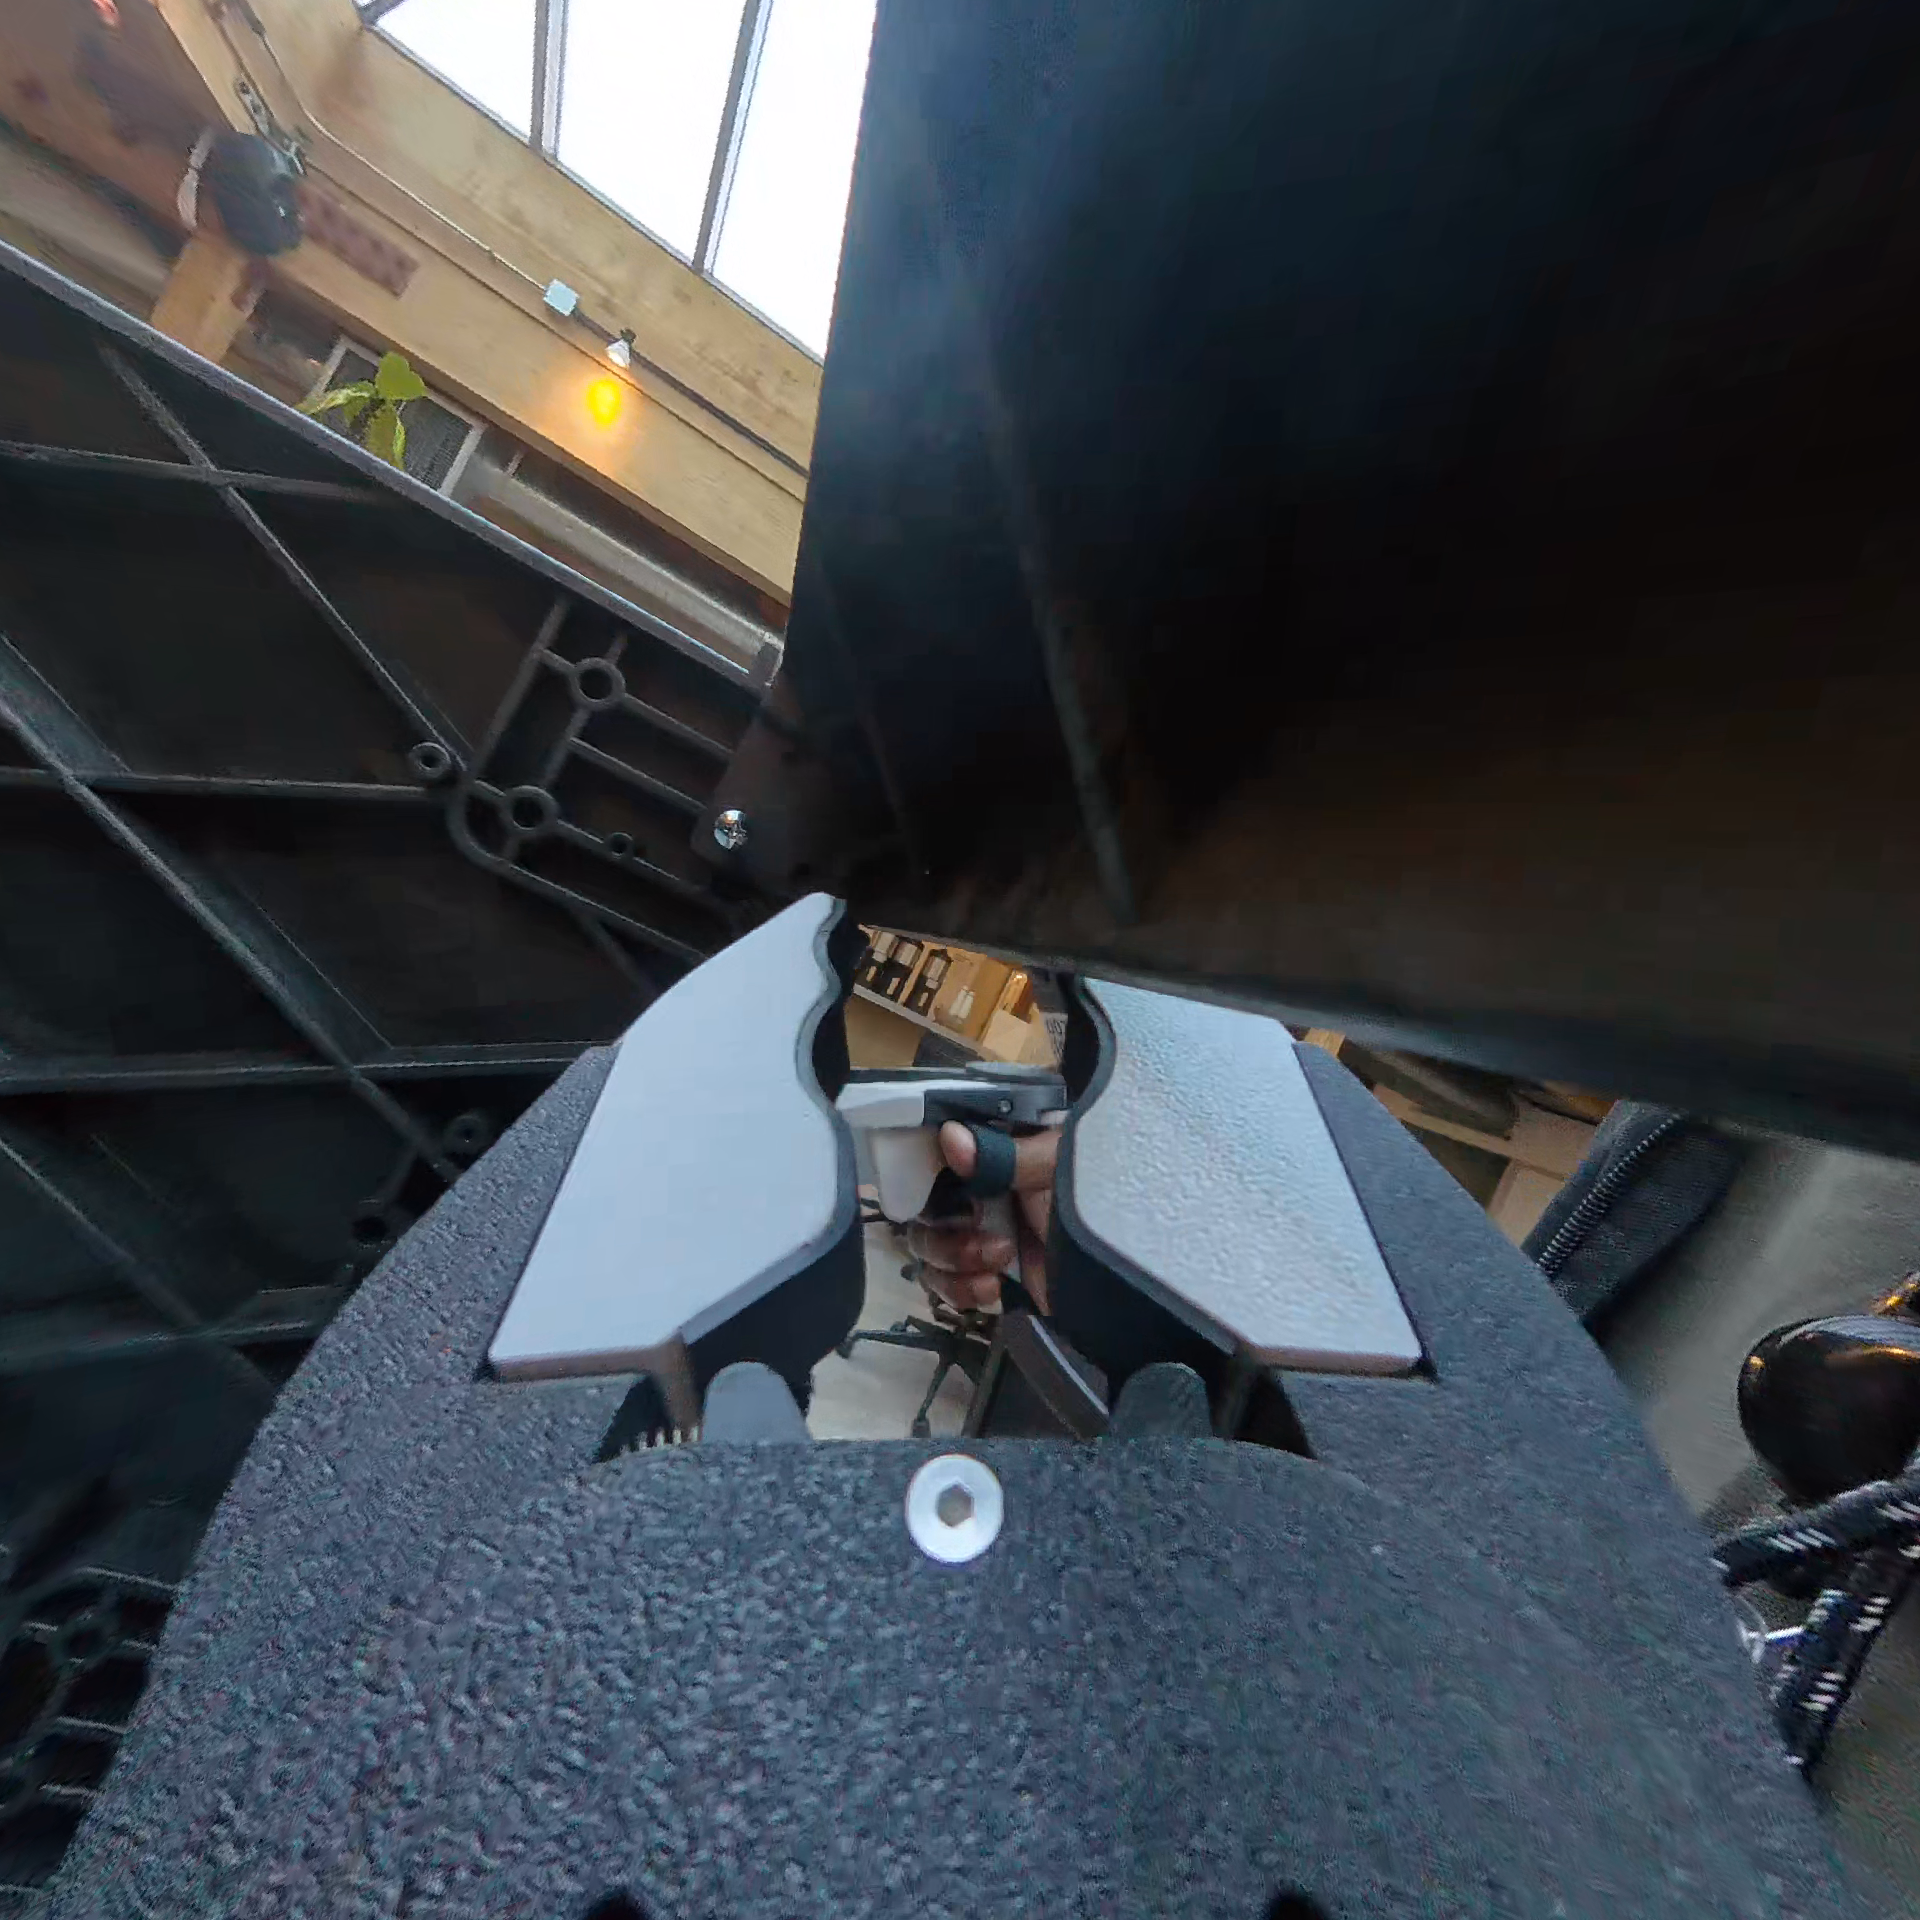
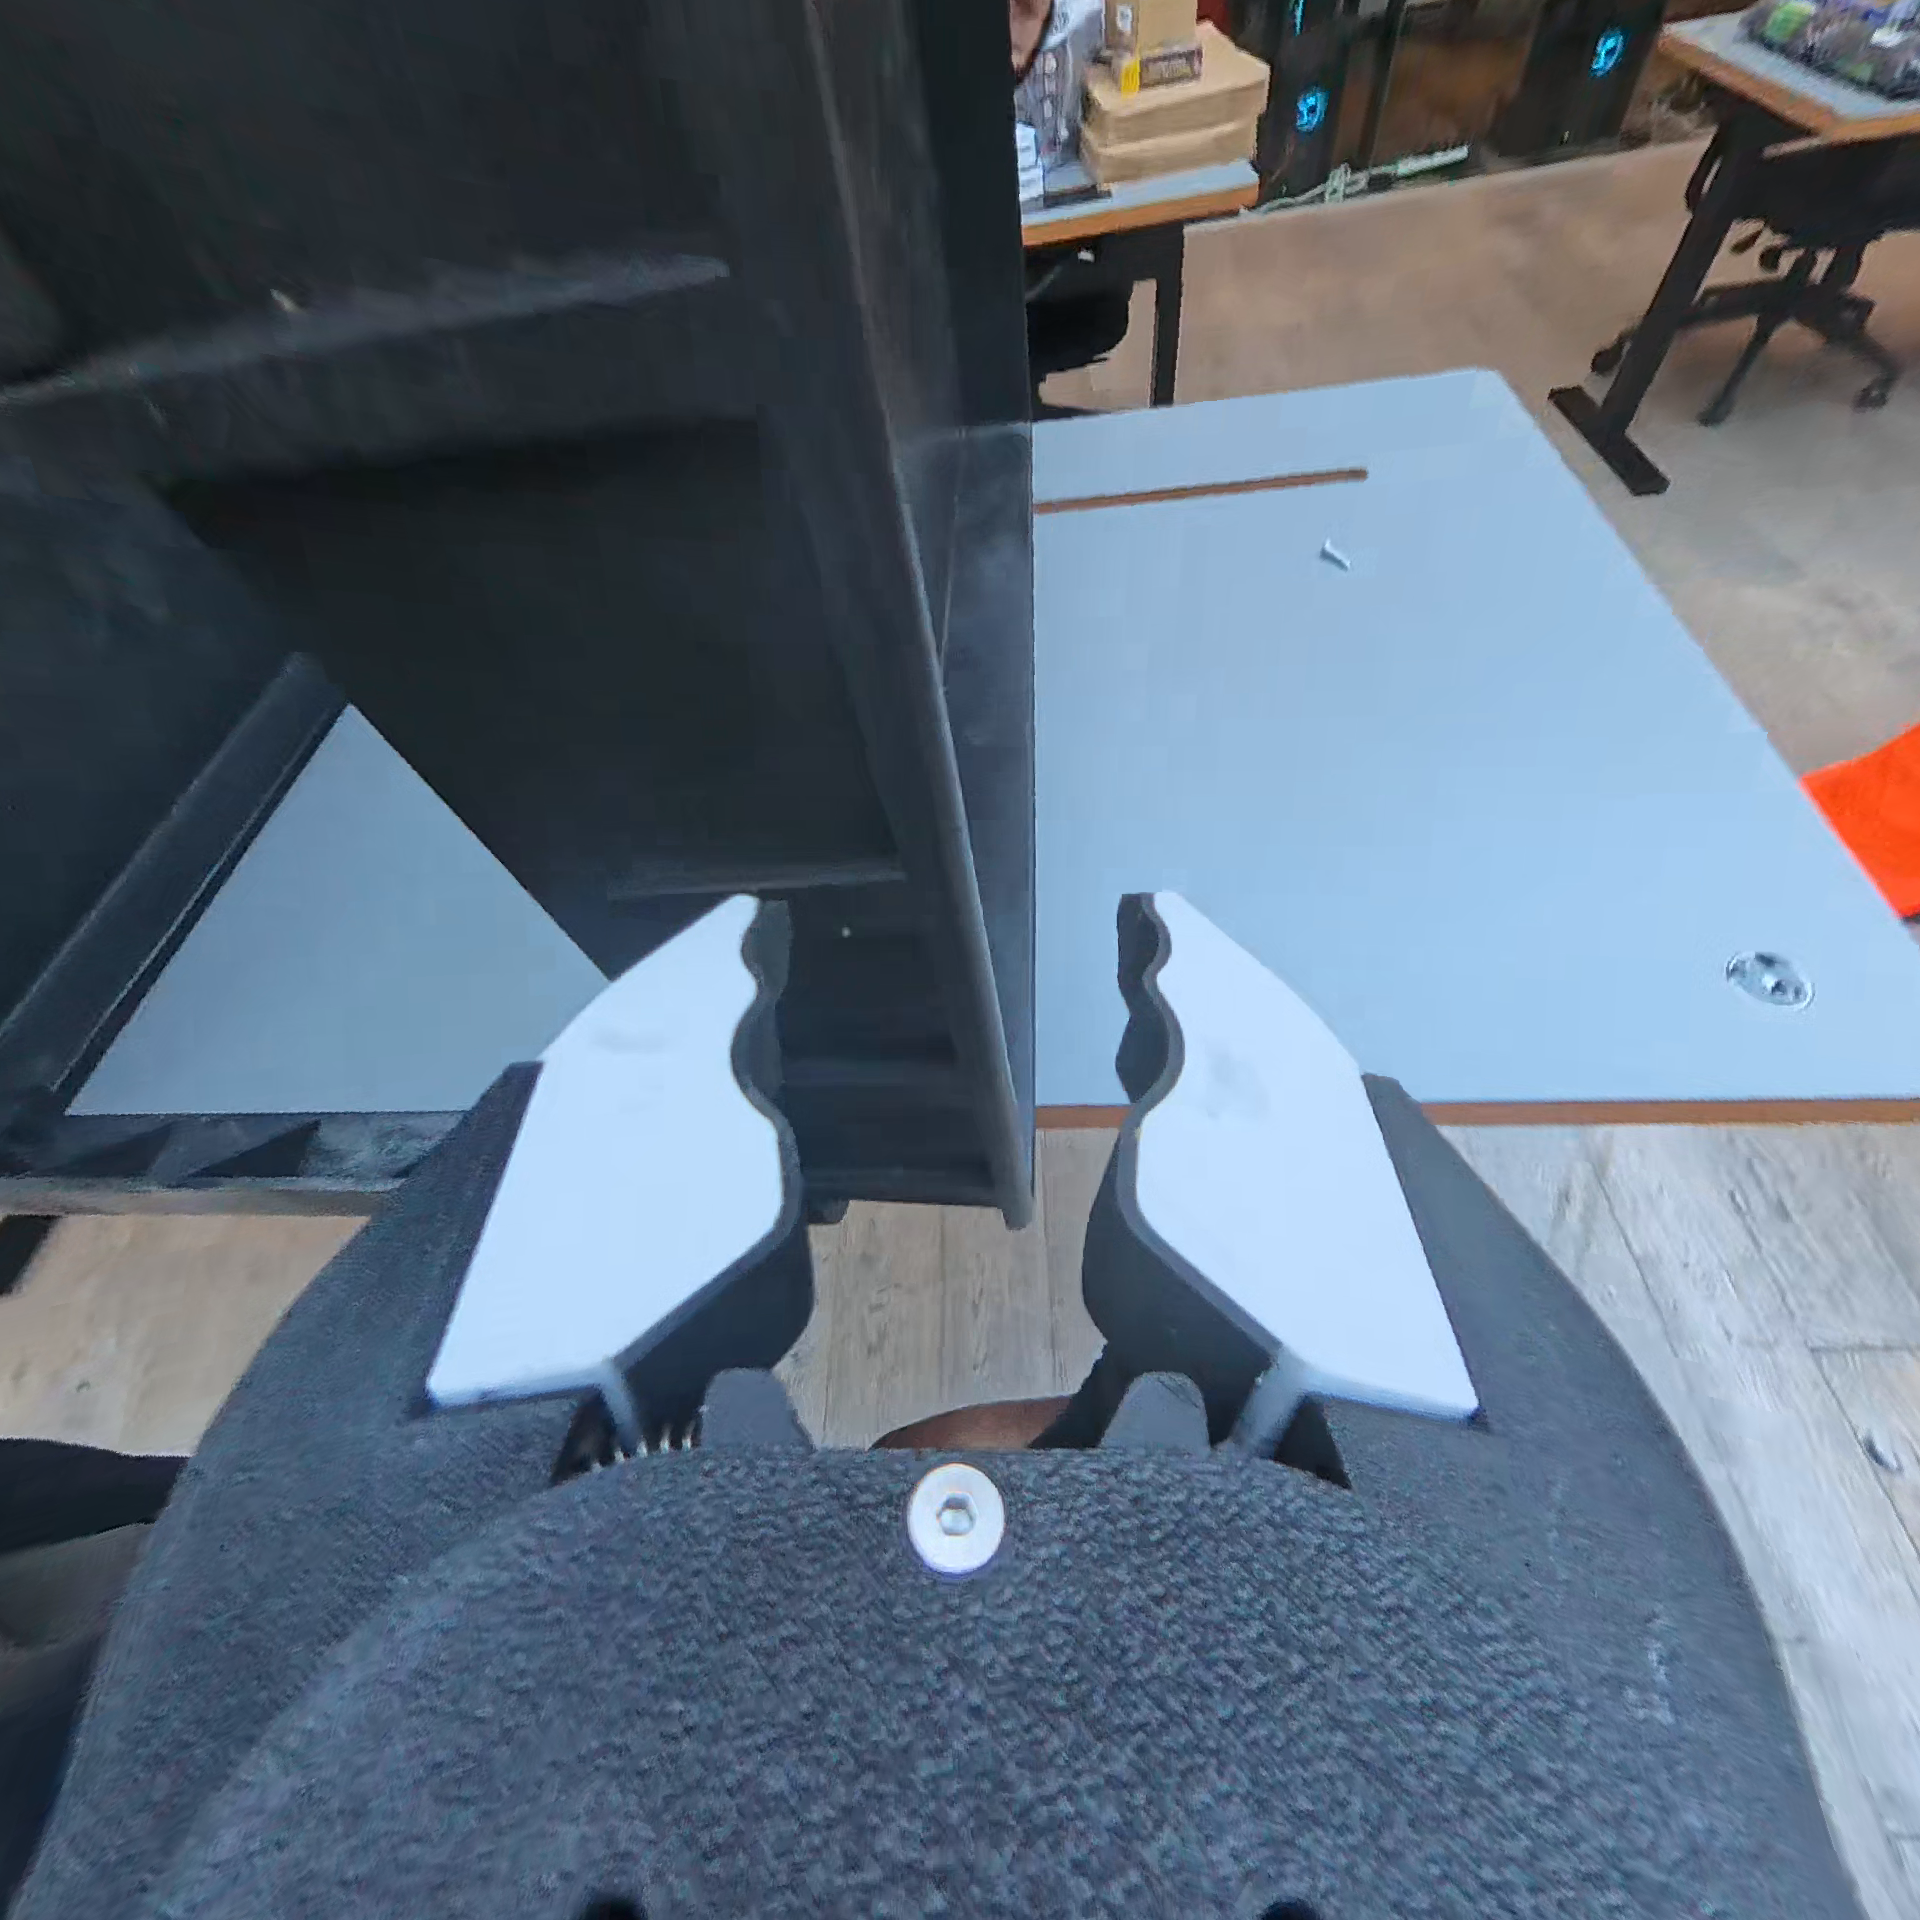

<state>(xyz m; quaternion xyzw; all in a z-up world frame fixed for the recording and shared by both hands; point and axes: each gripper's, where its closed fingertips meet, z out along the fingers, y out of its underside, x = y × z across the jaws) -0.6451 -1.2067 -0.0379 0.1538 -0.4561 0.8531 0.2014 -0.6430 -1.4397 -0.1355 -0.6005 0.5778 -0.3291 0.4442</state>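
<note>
The left gripper point(image 1: 961, 997) is released under a dark panel point(image 1: 1351, 468), holding nothing. The right gripper point(image 2: 951, 925) (also spread wide) straddles the edge of a black ribbed plastic piece point(image 2: 914, 727) above the grey table point(image 2: 1455, 779); it should close squarely on that edge.

Your right gripper point(image 2: 951, 935) has its jaws apart, and the lower edge of a ribbed panel point(image 2: 623, 520) hangs between them, nearer the left jaw. Beyond the jaws lies the counter point(image 2: 1403, 779); a slot point(image 2: 1200, 490) is cut at its far side, and a round fitting point(image 2: 1768, 979) sits right of the jaws. Ahead of your left gripper point(image 1: 961, 982), a flat panel point(image 1: 1351, 468) looms above its jaws, a ribbed underside point(image 1: 312, 779) to their left.
</note>
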